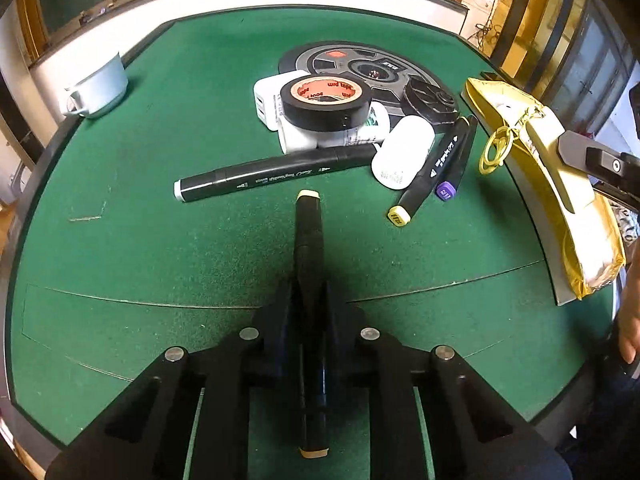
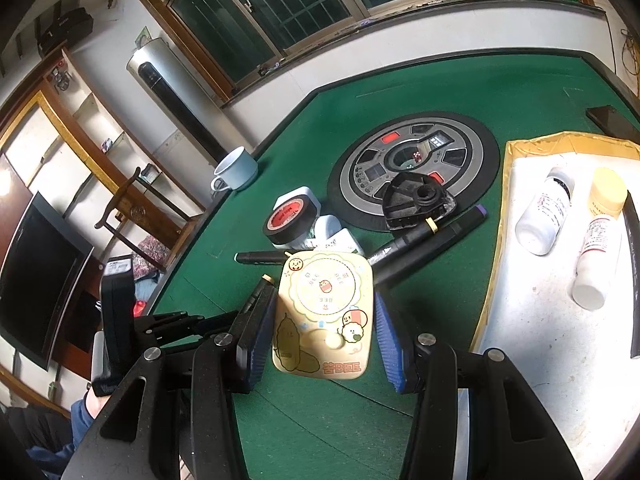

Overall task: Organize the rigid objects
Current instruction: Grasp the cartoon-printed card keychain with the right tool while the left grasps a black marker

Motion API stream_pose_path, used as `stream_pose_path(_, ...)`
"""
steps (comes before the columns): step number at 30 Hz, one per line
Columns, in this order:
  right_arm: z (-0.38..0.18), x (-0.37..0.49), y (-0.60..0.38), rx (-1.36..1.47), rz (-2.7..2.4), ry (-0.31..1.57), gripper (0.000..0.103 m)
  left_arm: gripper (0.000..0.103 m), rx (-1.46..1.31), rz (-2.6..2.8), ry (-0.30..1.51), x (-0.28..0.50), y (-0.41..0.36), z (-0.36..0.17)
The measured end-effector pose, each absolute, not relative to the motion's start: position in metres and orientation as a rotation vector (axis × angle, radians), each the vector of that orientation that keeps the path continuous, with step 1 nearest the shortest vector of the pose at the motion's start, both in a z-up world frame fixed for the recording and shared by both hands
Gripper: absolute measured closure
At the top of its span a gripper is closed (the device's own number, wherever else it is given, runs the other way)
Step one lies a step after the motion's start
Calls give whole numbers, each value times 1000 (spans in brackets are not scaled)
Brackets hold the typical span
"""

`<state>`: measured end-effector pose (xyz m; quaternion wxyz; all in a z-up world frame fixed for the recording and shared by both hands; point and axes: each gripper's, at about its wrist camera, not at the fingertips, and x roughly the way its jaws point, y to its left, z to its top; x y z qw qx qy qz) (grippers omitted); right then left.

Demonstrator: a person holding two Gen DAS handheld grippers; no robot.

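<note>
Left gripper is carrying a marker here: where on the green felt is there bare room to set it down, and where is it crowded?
Bare felt lies between the white cup and the long black marker, and on the near side beneath the left gripper and its held marker. Crowded: the tape roll, white boxes and two markers bunched by the round console.

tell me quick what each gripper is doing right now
Left gripper: shut on the black marker with cream end caps.
Right gripper: shut on the cream cartoon-printed tape measure.
</note>
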<state>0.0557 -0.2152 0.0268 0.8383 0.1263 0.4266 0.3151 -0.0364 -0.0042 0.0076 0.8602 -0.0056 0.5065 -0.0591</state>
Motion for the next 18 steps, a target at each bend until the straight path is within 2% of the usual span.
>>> stream_pose_path(8, 24, 57, -214, 263, 653, 904, 60, 90, 76, -105, 1001, -39, -10, 17)
stream_pose_path(18, 24, 55, -211, 252, 651, 901, 60, 90, -67, -159, 929, -43, -7, 29)
